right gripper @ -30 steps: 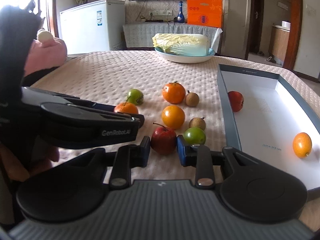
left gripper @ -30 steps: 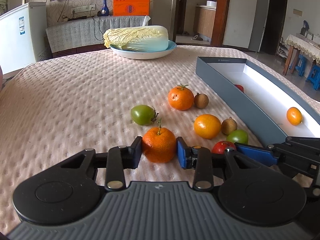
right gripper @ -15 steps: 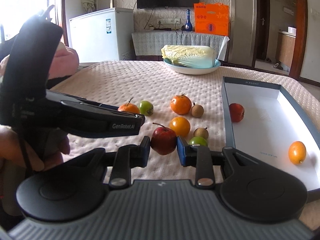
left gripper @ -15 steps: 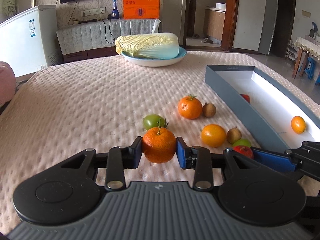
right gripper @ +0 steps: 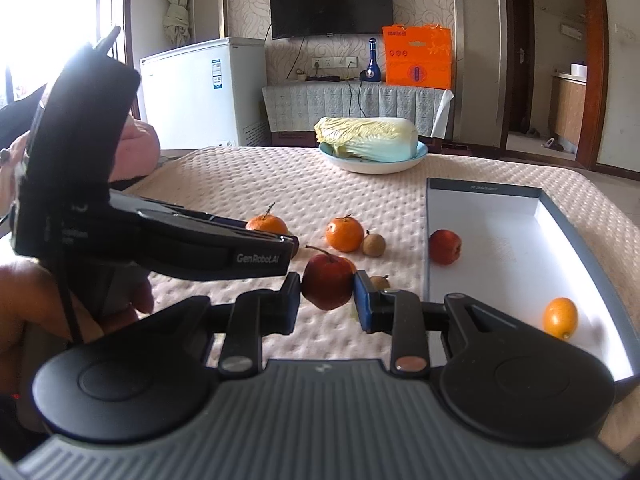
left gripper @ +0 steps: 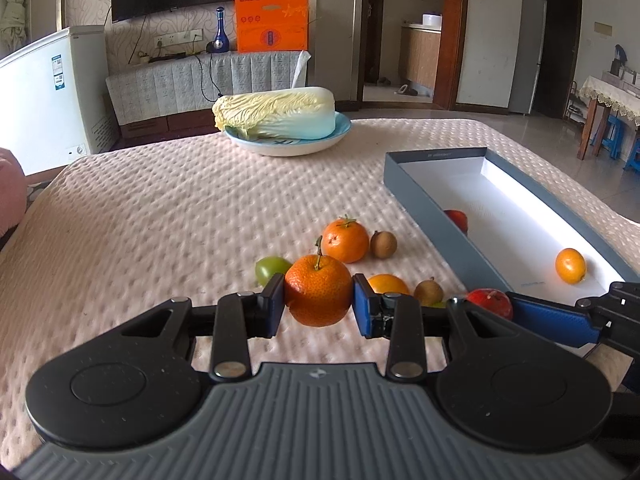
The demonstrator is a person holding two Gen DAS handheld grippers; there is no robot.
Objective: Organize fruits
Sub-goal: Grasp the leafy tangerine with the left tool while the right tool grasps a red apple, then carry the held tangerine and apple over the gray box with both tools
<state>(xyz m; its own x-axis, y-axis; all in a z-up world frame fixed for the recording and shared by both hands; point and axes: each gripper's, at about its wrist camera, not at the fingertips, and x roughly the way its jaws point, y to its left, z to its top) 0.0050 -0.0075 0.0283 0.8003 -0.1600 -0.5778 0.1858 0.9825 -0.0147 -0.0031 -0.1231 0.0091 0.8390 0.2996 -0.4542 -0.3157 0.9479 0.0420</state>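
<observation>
Napa cabbage (left gripper: 276,114) on a plate (left gripper: 340,128) (blue-rimmed), orange bag (left gripper: 272,20) behind.

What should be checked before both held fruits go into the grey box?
1. Left gripper shut on the tangerine, fingers on both sides: ok.
2. Right gripper shut on the red apple: ok.
3. Grey box open, with free white floor: ok.
4. Fruits already inside, a red one and an orange one, away from the middle: ok.
5. Whether both held fruits are clear of the cloth: cannot tell.
</observation>
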